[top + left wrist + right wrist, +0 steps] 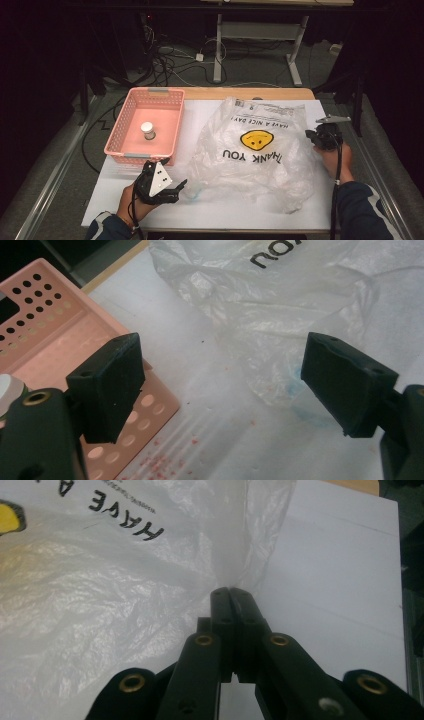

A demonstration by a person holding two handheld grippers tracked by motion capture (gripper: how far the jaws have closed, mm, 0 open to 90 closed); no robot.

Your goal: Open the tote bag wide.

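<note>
right gripper (231, 592) pinching plastic bag (255, 145) edge; left gripper (220, 385) spread wide beside pink basket (116, 136) on table (210, 210).

A lab or test room, by the look of it; black curtains close off both sides of the frame; loose cables (165, 62) tangle on the grey floor at upper centre; a metal-legged desk (260, 37) stands behind the white-covered surface (200, 210).

Thin glossy crinkled plastic bag (255, 145), matt perforated pink plastic basket (131, 122)
</note>
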